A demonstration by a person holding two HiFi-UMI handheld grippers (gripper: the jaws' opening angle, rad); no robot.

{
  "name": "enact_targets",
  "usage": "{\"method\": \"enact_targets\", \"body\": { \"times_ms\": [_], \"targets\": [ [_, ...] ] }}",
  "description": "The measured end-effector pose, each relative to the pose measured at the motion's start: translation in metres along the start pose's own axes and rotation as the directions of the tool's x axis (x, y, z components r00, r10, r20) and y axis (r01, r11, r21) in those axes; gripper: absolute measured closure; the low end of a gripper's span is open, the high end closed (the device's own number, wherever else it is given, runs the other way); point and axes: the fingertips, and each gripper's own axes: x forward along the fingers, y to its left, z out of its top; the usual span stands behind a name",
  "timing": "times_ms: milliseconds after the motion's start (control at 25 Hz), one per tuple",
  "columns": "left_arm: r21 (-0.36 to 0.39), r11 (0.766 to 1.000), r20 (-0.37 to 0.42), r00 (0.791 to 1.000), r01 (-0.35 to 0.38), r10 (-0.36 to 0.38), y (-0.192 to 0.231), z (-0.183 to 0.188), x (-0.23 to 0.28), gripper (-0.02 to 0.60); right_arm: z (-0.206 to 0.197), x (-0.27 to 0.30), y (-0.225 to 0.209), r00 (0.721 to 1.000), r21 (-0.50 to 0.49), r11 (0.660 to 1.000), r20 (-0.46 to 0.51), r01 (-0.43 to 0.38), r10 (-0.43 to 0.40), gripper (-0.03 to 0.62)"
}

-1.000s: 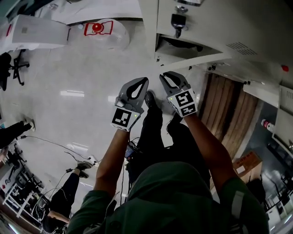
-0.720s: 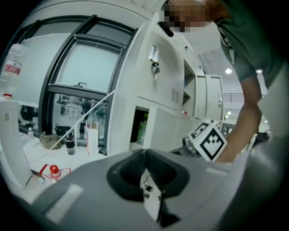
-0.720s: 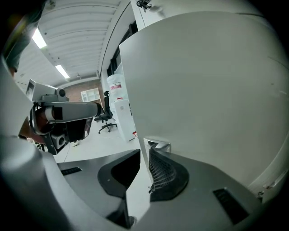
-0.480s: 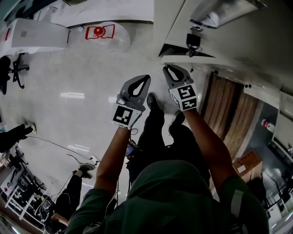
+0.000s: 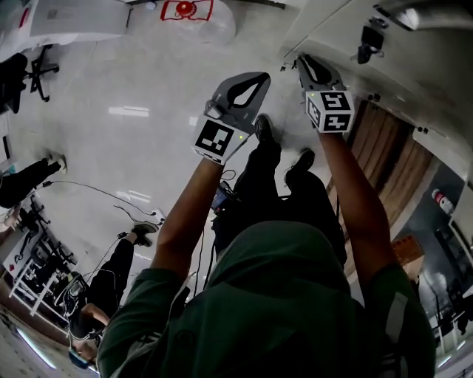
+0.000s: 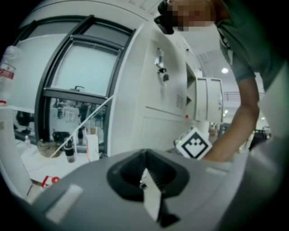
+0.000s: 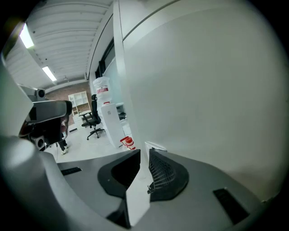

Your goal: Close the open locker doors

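Note:
White lockers fill the head view's upper right, and a door with a dark key lock is there. My right gripper is raised to that door's lower edge. In the right gripper view the flat white door face stands close beside the jaws, which are a narrow slit apart with nothing between them. My left gripper hangs just left of it, over the floor, shut and empty. The left gripper view shows the locker front, its lock and the right gripper's marker cube.
Below are my own legs and shoes on the glossy floor. A red-marked extinguisher stand and white cabinet sit at the far left, with an office chair. A wooden panel and another person's feet lie lower.
Both grippers have risen and moved toward the lockers. The right one has come up to the door's edge, and the head view has tilted with them.

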Motion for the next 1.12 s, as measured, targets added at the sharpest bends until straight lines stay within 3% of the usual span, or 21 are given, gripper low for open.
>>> {"method": "enact_targets", "body": {
  "times_ms": [120,600,840,1120],
  "targets": [
    [0.033,0.999,0.015,1.000,0.017,-0.018,-0.005,0.017,-0.005,0.580,0.006,0.002,0.000,1.000,0.021,1.000,-0.016,-0.002,0.003,0.572],
    [0.172,0.975,0.065,0.986,0.142,-0.155,-0.057,0.108,-0.029,0.580,0.046,-0.045,0.006,0.999,0.059,0.998,0.028,0.038,-0.039,0.571],
    [0.191,0.952,0.136,0.954,0.238,-0.266,-0.096,0.171,-0.041,0.580,0.081,-0.109,0.017,0.992,0.056,0.996,0.100,0.074,-0.079,0.572],
    [0.194,0.925,0.165,0.919,0.326,-0.359,-0.139,0.228,-0.048,0.580,0.126,-0.203,0.014,0.972,0.050,0.992,0.202,0.113,-0.121,0.572]
  ]
}}
